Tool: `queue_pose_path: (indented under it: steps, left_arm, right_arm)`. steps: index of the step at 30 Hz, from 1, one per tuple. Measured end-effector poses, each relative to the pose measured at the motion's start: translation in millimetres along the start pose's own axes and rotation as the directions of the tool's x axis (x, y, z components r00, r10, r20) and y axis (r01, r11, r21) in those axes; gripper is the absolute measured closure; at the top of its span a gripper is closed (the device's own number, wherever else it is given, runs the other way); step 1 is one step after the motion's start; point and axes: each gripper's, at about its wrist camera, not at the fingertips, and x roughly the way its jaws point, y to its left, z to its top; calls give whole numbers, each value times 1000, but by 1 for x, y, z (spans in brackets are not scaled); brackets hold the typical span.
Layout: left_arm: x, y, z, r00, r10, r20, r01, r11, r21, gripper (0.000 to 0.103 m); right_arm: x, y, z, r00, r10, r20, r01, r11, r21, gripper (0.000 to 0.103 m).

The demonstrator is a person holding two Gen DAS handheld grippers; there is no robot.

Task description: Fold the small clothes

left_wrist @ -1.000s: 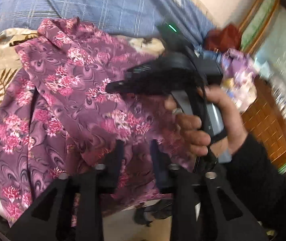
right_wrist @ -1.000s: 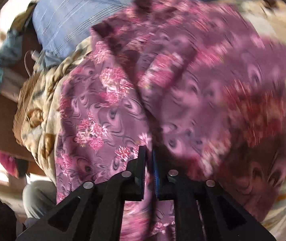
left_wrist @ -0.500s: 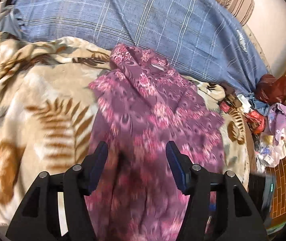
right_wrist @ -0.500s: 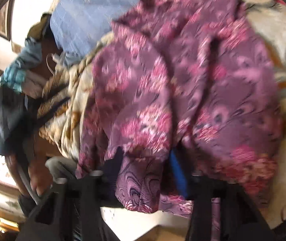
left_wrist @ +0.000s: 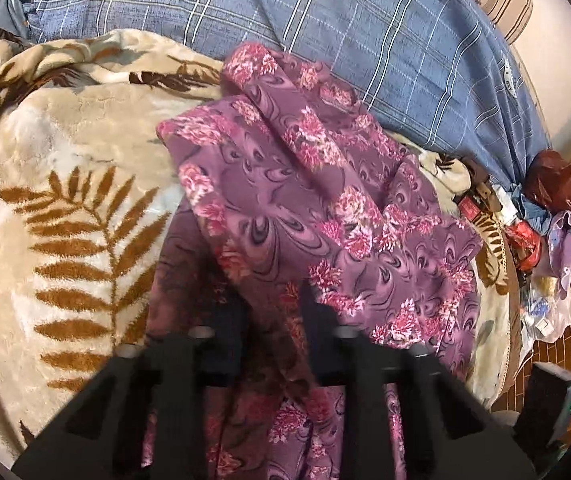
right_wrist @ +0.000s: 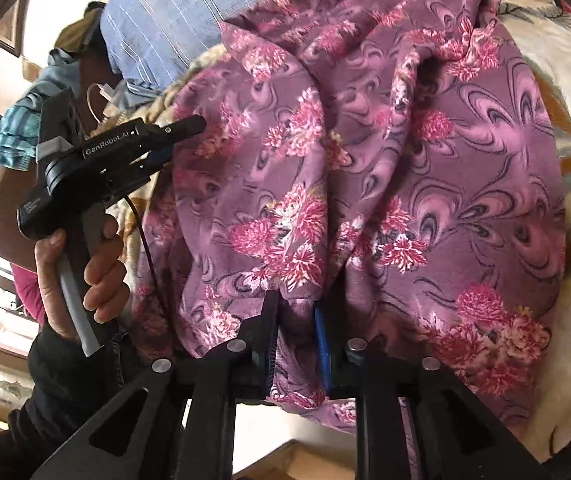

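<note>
A purple floral garment (left_wrist: pixel 325 208) is shown spread on a leaf-patterned fleece blanket (left_wrist: pixel 65 184), with a blue plaid cover (left_wrist: pixel 365 20) lying beyond it. Its long axis is seen to run away from both cameras, from the near hem at the bed's edge toward the far collar end. The left gripper (left_wrist: pixel 273 320) is set at the near left part of the hem; its jaws are blurred, cloth lies between them, and they are read as clenched on the garment. The right gripper (right_wrist: pixel 295 340) is placed at the near hem (right_wrist: pixel 297 360) further right, its jaws closing with a bunched fold of fabric between the pads. The left gripper is also seen from the right wrist view, carried in a hand (right_wrist: pixel 81 268) beside the garment's left margin. Since both grippers are stationed at the same near edge, a fold away toward the collar is judged the likely coming move.
</note>
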Motion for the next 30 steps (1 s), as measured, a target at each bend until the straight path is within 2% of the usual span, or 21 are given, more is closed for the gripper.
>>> queue_pose_path:
  steps: [2, 5, 7, 10, 12, 13, 14, 15, 16, 17, 18, 20, 21, 22, 23, 24, 28, 30]
  left_arm:
    - [-9, 4, 2, 999, -42, 19, 43, 999, -22, 100]
    - [-28, -1, 0, 992, -112, 56, 113, 994, -6, 100]
    - [-24, -9, -3, 992, -127, 18, 127, 991, 31, 100]
    - [9, -15, -14, 987, -88, -132, 95, 994, 51, 99]
    - [11, -13, -15, 988, -69, -141, 77, 996, 48, 96]
    - [6, -13, -13, 990, -78, -121, 84, 995, 46, 95]
    - [-3, -12, -10, 992, -93, -89, 97, 994, 43, 87]
    - [-14, -8, -7, 993, -107, -51, 109, 993, 36, 68]
    - [-24, -4, -4, 994, -105, -20, 105, 994, 22, 58]
    - [-33, 3, -1, 996, -89, 12, 89, 996, -4, 50]
    - [-39, 9, 1, 996, -84, 23, 85, 996, -20, 50]
    - [-46, 17, 11, 998, -58, 23, 59, 997, -50, 49]
    - [-46, 22, 20, 1000, -4, 11, 5, 998, -68, 50]
    - [-45, 27, 26, 1000, 15, 5, -15, 997, -79, 49]
    - [-43, 33, 34, 1000, 7, -11, -8, 994, -105, 50]
    - [-37, 39, 44, 999, -17, -33, 12, 991, -134, 50]
    - [-3, 49, 81, 996, -19, -84, 1, 979, -205, 50]
    - [17, 64, 89, 994, -55, -93, 26, 957, -291, 50]
  right_arm:
    - [-13, 6, 4, 1000, 4, 28, -3, 1000, -7, 94]
    - [-59, 21, 7, 989, -34, 141, 45, 996, -72, 95]
    - [-74, 18, 7, 983, -64, 171, 76, 995, -66, 95]
    - [-63, -13, 3, 978, -175, 110, 177, 984, -8, 95]
    - [-36, -41, 1, 969, -242, 40, 238, 968, 83, 94]
    - [-30, -45, 1, 968, -251, 30, 247, 964, 95, 87]
    - [-31, -46, 1, 969, -244, 40, 239, 964, 114, 85]
    - [-35, -43, 1, 971, -234, 55, 227, 967, 114, 80]
    - [-41, -37, 2, 972, -218, 88, 210, 973, 94, 74]
    - [-50, -32, 2, 969, -207, 134, 198, 977, 78, 57]
    - [-59, -33, -2, 966, -201, 163, 190, 979, 77, 47]
    - [-69, -26, 0, 964, -179, 198, 169, 983, 66, 47]
    - [-73, -21, 3, 966, -153, 208, 143, 988, 61, 47]
    - [-79, -14, 9, 970, -112, 216, 105, 994, 44, 47]
    - [-82, -7, 15, 973, -81, 218, 79, 997, 18, 47]
    - [-84, 6, 30, 976, -49, 214, 57, 998, -33, 47]
    - [-77, 41, 95, 985, 12, 175, 11, 992, -126, 45]
    - [-60, 51, 137, 986, 30, 161, -7, 991, -137, 45]
